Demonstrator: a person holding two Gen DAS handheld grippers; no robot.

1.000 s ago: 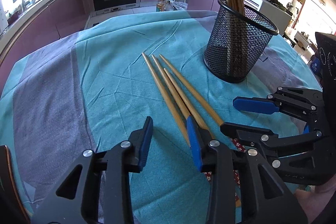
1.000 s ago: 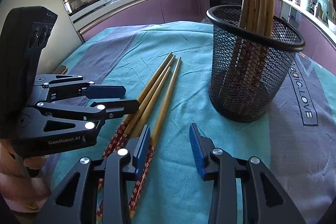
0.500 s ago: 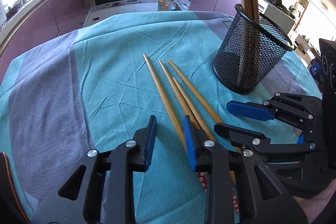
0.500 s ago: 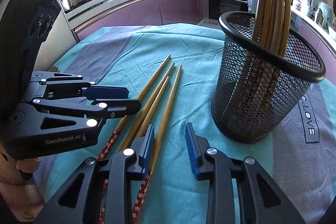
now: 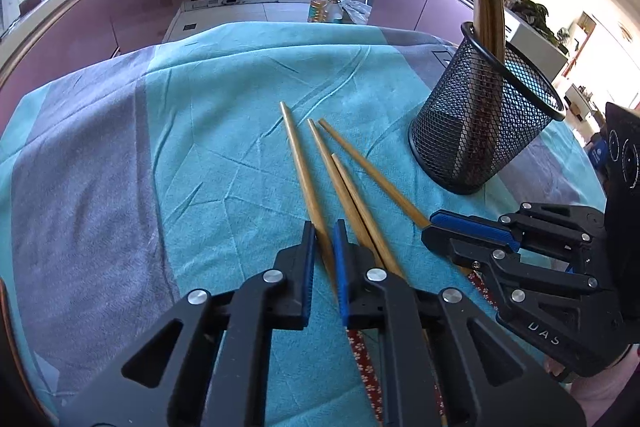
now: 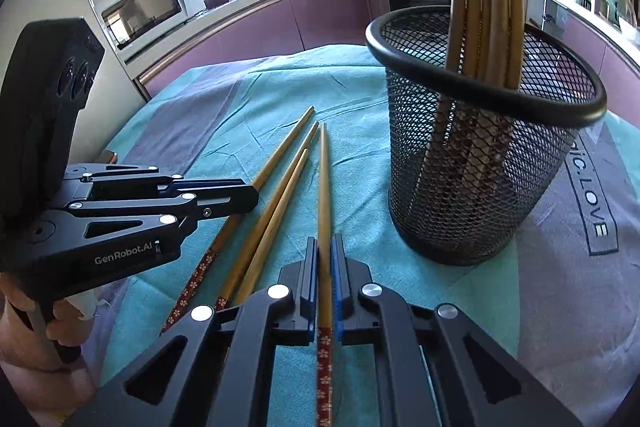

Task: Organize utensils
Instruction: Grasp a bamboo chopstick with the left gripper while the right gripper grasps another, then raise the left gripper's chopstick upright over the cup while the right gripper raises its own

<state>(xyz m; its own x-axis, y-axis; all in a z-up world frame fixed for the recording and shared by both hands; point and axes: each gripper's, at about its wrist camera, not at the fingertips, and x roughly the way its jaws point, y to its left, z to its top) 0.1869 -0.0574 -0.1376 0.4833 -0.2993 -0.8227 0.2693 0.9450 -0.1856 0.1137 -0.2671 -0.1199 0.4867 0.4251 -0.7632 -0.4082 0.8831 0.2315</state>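
Bamboo chopsticks: light, stiff, slick.
Right claw (image 6: 324, 291) clamped near one chopstick (image 6: 323, 195)'s patterned end; left claw (image 5: 322, 263) nearly closed around another chopstick (image 5: 304, 171).

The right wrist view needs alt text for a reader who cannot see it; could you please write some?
The right gripper is shut on one chopstick lying on a teal tablecloth. Three more chopsticks lie to its left, where the left gripper reaches in. A black mesh holder with upright chopsticks stands to the right.
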